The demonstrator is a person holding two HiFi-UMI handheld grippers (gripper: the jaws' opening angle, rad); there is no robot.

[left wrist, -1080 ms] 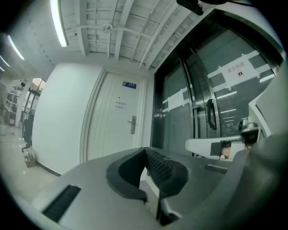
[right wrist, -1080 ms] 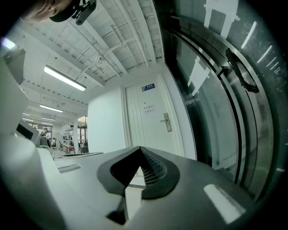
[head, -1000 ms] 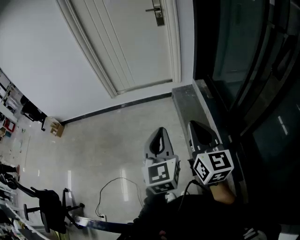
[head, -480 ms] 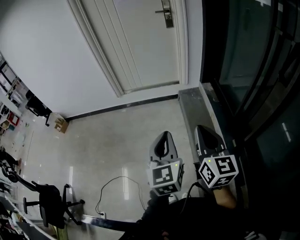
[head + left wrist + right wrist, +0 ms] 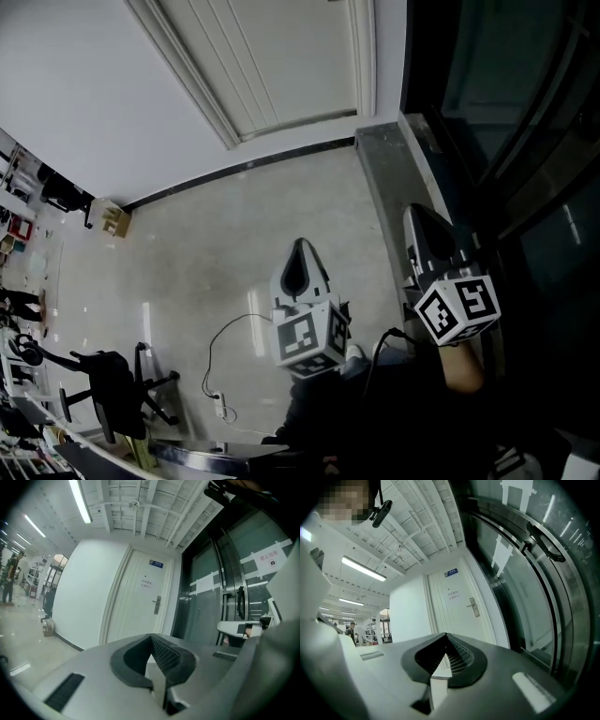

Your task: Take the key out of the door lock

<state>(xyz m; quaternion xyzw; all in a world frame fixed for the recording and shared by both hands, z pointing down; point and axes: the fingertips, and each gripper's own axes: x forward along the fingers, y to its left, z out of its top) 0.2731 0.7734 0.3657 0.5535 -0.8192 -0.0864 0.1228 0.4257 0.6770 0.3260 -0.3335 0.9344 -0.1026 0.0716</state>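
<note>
Since a second ago the head view has dipped. The lock plate that showed at its top edge has slid out of it, and the left gripper [image 5: 302,261] has dropped lower and further from the right gripper [image 5: 424,230].

Both tongs are closed on nothing, their ribbed pads meeting at the tips. They are held side by side and low in front of the person, noses pointing toward the white door [image 5: 281,66]. The door lock [image 5: 157,605], a metal plate with a lever handle, sits at the door's right edge beside the dark glass wall [image 5: 497,112]. It is well ahead of both tongs and shows only in the two gripper views. From here I can't make out the key; it is too small at this distance, so I take it to be in that plate.

To my eye this is the approach, with no reaching begun. Done well, it means crossing the pale floor [image 5: 206,253] and stepping wide of the loose cable [image 5: 230,342]. The head should lift so the lock is back in sight, and one pair of jaws should open before it arrives. I'd square the pads flat onto the key's head, clamp firmly and draw straight back along the keyway. If the key binds, it probably needs turning upright first, since a crooked pull could jam it.
</note>
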